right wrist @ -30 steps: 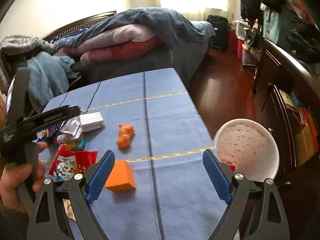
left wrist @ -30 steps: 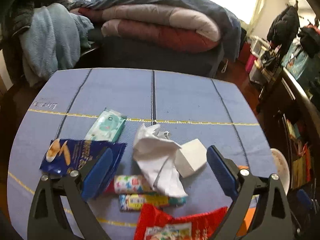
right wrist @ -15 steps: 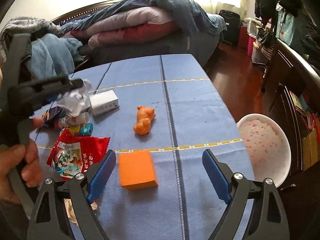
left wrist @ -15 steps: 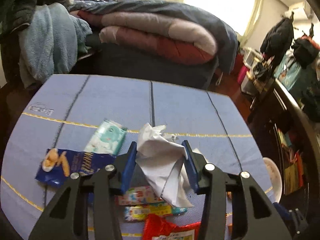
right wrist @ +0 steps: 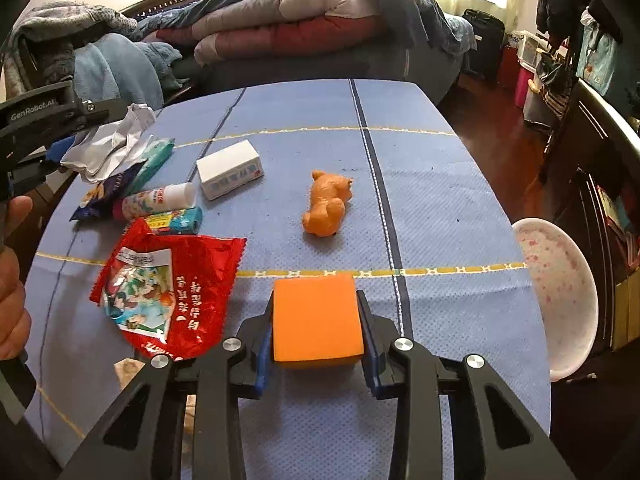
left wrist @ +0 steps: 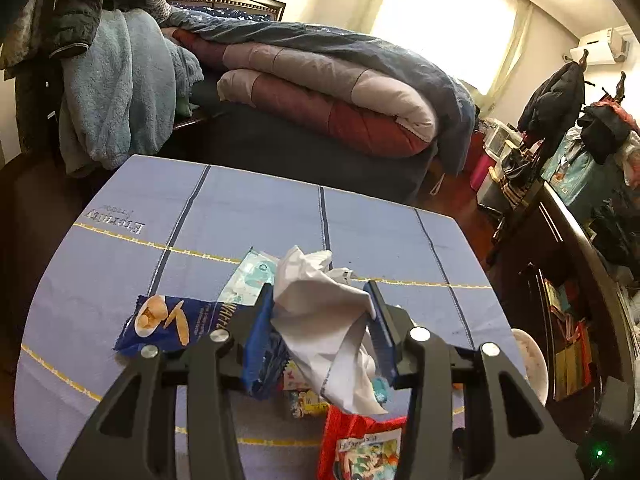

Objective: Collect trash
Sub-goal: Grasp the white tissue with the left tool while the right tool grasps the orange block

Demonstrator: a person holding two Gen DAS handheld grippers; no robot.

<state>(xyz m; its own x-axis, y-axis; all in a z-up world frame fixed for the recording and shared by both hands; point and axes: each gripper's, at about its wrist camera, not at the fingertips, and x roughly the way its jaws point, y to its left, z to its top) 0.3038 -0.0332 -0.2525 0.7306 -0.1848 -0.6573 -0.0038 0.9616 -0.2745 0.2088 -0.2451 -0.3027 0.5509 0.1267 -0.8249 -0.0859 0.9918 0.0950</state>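
My left gripper (left wrist: pixel 320 316) is shut on a crumpled white paper (left wrist: pixel 320 300) and holds it just above the blue tablecloth (left wrist: pixel 240 216). In the right wrist view the same paper (right wrist: pixel 108 148) hangs from that gripper at the far left, with a hand (right wrist: pixel 12 280) below it. My right gripper (right wrist: pixel 316 300) points down at an orange block (right wrist: pixel 316 320). Its jaws are closing and both blue pads lie against the block's sides. A red snack wrapper (right wrist: pixel 168 280) lies left of the block, flat on the cloth.
A blue snack bag (left wrist: pixel 172 320), teal tissue pack (right wrist: pixel 154 160), small bottle (right wrist: pixel 156 202), candy wrapper (right wrist: pixel 176 220), white box (right wrist: pixel 230 174) and orange toy animal (right wrist: pixel 328 204) lie on the cloth. A white speckled bowl (right wrist: pixel 556 292) sits off the right edge. A bed stands behind.
The left gripper closed on the white paper and lifted it slightly. The right gripper came down over the orange block and its jaws drew in against it.
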